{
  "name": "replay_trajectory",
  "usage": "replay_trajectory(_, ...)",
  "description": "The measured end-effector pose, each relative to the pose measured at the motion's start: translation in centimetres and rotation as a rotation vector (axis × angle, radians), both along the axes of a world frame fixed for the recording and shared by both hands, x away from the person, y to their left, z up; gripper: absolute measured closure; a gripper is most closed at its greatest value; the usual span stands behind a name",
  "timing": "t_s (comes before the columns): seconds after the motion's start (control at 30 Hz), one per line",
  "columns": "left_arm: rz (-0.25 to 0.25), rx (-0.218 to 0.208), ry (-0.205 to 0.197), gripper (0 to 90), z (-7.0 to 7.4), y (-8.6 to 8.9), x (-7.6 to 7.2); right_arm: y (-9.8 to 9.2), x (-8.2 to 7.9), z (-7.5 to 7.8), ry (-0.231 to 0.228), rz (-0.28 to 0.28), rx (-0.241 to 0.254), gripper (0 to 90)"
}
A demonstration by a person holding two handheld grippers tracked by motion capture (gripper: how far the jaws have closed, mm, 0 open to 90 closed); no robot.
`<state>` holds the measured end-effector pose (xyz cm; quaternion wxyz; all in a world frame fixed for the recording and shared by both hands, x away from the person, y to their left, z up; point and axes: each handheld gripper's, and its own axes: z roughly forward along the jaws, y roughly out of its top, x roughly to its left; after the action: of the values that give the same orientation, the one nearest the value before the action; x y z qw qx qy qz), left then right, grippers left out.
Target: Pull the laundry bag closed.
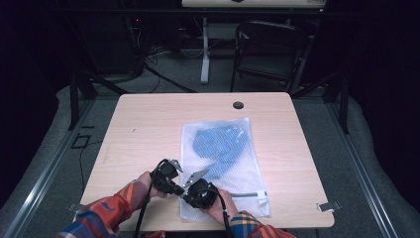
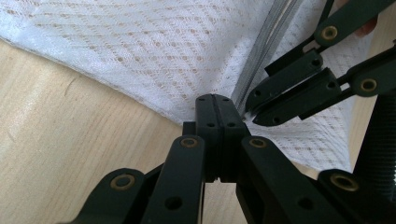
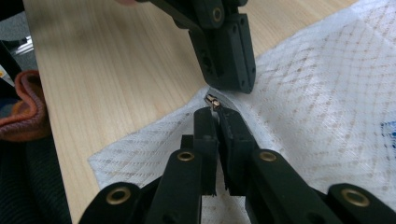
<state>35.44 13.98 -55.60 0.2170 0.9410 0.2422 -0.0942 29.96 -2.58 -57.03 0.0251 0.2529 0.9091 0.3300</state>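
A white mesh zipper bag (image 1: 245,171) lies on the wooden table (image 1: 143,134) with a blue cloth (image 1: 220,144) inside it. Both grippers meet at the bag's near left corner. My left gripper (image 1: 179,190) (image 2: 217,108) (image 3: 231,79) is shut on the bag's mesh edge (image 2: 154,51) right beside the zipper's end. My right gripper (image 1: 186,196) (image 3: 212,116) (image 2: 254,114) is shut on the small brass zipper pull (image 3: 213,100). The grey zipper (image 1: 245,195) (image 2: 268,39) runs along the bag's near edge. A person's hands in plaid sleeves (image 1: 106,210) hold both grippers.
A round cable hole (image 1: 238,105) sits at the table's far edge. Beyond the table stand a black folding chair (image 1: 267,47) and a white desk leg (image 1: 204,49). Metal clips (image 1: 327,206) stick out at the near corners. The table's left half is bare wood.
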Motion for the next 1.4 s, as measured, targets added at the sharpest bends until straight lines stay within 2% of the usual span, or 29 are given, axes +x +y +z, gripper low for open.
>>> replay_trajectory(0.2,-0.011,0.002,-0.008,90.0,0.0,0.0,0.0,0.0,0.0,0.0,0.000,-0.001,-0.002,86.9)
replay_trajectory(0.23,-0.023,0.013,-0.010,90.0,0.1,0.0,0.0,0.0,0.0,0.1,0.002,-0.001,-0.007,86.9)
replay_trajectory(0.4,-0.023,0.010,-0.012,90.0,0.0,0.0,0.0,-0.3,0.0,0.4,0.002,-0.009,-0.008,87.0)
replay_trajectory(0.5,-0.025,0.023,-0.010,90.0,0.1,0.0,0.0,-0.6,0.1,0.5,0.002,-0.008,-0.014,87.0)
replay_trajectory(0.7,-0.013,0.000,-0.006,90.0,0.0,0.0,0.0,-1.0,0.2,0.6,0.008,-0.018,-0.018,87.0)
replay_trajectory(0.87,-0.026,0.012,-0.010,90.0,0.1,0.0,0.0,-1.2,0.3,0.5,0.014,-0.007,-0.027,86.9)
replay_trajectory(0.9,-0.022,0.012,-0.015,90.0,0.1,0.0,0.0,-1.0,0.2,0.3,0.014,-0.004,-0.033,86.9)
replay_trajectory(0.97,-0.045,0.018,-0.024,90.0,0.2,-0.1,0.0,-1.1,0.2,0.3,0.014,-0.004,-0.033,86.9)
replay_trajectory(1.07,-0.075,0.036,-0.062,90.0,0.4,-0.3,-0.3,-1.0,0.2,0.3,0.003,-0.003,-0.033,86.9)
replay_trajectory(1.17,-0.060,0.015,-0.056,89.8,0.4,-0.4,-0.3,-1.0,0.2,0.2,0.001,-0.004,-0.031,86.9)
replay_trajectory(1.33,-0.069,0.029,-0.052,90.0,0.2,-0.6,-0.2,-1.0,0.0,0.1,-0.010,-0.013,-0.026,86.9)
replay_trajectory(1.4,-0.067,0.022,-0.049,90.0,0.1,-0.5,-0.2,-1.0,-0.1,0.1,-0.013,-0.013,-0.026,86.9)
